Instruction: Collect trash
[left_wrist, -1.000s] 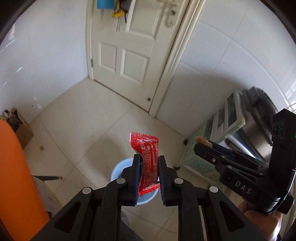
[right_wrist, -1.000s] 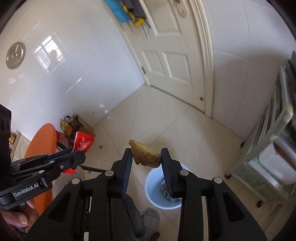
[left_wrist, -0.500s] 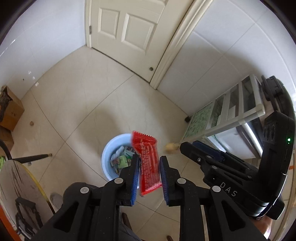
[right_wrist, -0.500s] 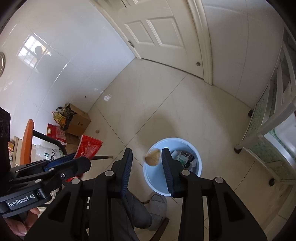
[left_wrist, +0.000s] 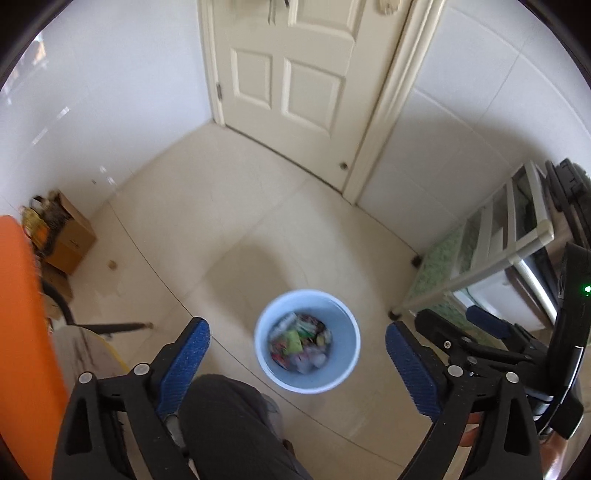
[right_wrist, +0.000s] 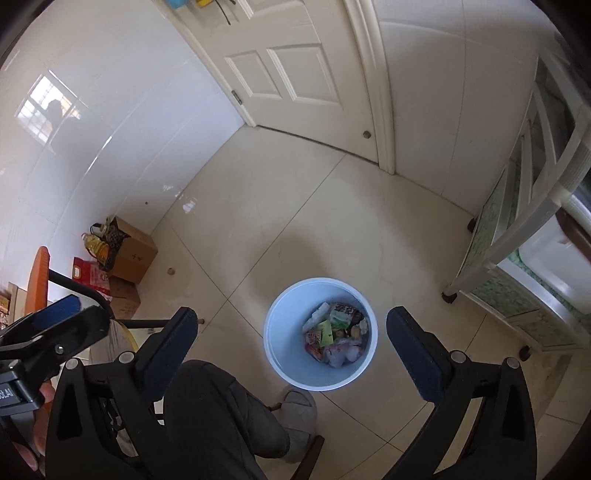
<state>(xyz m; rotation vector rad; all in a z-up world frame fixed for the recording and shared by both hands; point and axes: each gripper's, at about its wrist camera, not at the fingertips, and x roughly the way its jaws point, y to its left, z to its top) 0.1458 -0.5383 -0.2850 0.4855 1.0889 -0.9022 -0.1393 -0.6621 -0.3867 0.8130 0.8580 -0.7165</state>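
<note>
Step in hand: release over the bin. The left gripper (left_wrist: 297, 360) points steeply downward; its jaws are opening wide and nothing lies between them. The right gripper (right_wrist: 291, 347) is in the same attitude, jaws opening, also with nothing between them. Neither gripper holds anything.

The blue trash bin (left_wrist: 347, 373) (right_wrist: 280, 354) stands on the tiled floor below and slightly ahead of both grippers, framed between the fingers in each wrist view. It contains mixed wrappers (right_wrist: 334, 338) resting at the bottom. The red packet and the brown scrap cannot be picked out individually among them.

The person's knee (right_wrist: 218, 413) sits beneath the grippers, near the bin.

Next move, as judged: raise both grippers clear of the bin and turn toward remaining litter. No loose trash is visible within reach, so a search comes first.
</note>
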